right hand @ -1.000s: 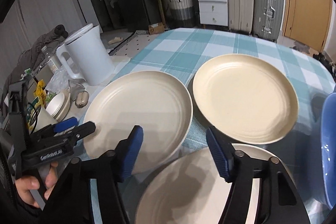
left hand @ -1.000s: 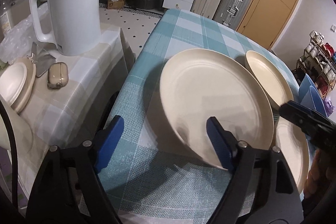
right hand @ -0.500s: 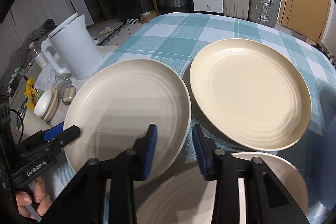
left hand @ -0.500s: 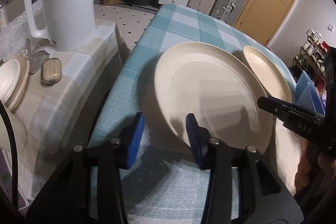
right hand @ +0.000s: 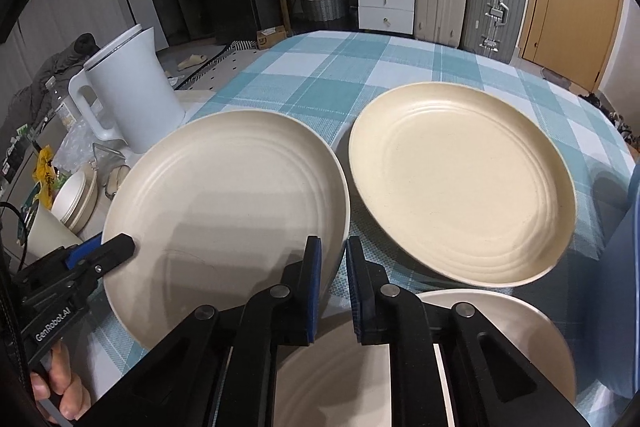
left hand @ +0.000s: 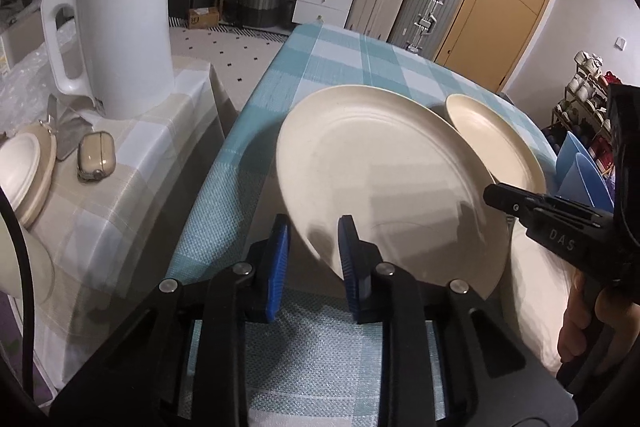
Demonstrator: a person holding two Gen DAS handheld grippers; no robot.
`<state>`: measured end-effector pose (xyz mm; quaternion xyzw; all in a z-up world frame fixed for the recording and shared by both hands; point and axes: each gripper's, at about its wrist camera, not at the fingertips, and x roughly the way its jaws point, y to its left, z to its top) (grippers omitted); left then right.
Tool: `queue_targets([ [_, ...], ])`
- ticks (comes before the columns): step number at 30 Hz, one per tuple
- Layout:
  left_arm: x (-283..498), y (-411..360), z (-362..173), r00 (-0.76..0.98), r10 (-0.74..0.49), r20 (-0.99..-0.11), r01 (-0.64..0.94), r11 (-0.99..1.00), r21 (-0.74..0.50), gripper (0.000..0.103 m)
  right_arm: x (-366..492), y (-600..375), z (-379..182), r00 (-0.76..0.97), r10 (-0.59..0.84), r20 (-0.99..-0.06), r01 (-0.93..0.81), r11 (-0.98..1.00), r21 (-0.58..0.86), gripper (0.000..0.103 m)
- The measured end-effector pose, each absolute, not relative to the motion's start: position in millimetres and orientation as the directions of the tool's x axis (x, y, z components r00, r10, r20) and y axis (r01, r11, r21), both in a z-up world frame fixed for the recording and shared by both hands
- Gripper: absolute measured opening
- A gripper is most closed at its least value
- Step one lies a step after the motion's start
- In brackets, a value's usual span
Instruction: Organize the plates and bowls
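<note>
From my left gripper (left hand: 313,259), the jaws are closing on the near rim of the big plate (left hand: 384,179), tilted off the checked tablecloth (left hand: 340,55); the kettle (left hand: 120,35) stands clear on the left.

From my right gripper (right hand: 334,283), the jaws are clamped on that plate's (right hand: 224,211) other rim, a second plate (right hand: 460,187) just beside it and a third plate (right hand: 500,339) below.
</note>
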<state>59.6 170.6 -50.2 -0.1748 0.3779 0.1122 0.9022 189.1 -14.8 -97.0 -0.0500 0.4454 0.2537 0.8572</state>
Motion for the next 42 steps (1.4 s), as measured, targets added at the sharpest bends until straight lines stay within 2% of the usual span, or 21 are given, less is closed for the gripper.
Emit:
queue_targets([
  [19,42,128,-3,0.748,0.024,-0.663,-0.228,0.948,-0.222,0.021,156,-67,-50,0.561,0.376,-0.738,-0.409,0.9,0.148,0.013],
  [42,24,50,31,0.759,-0.062,-0.648,-0.073,0.981,-0.179,0.022,100,-145,-25,0.631,0.311,-0.711,-0.281,0.946,0.164,0.013],
])
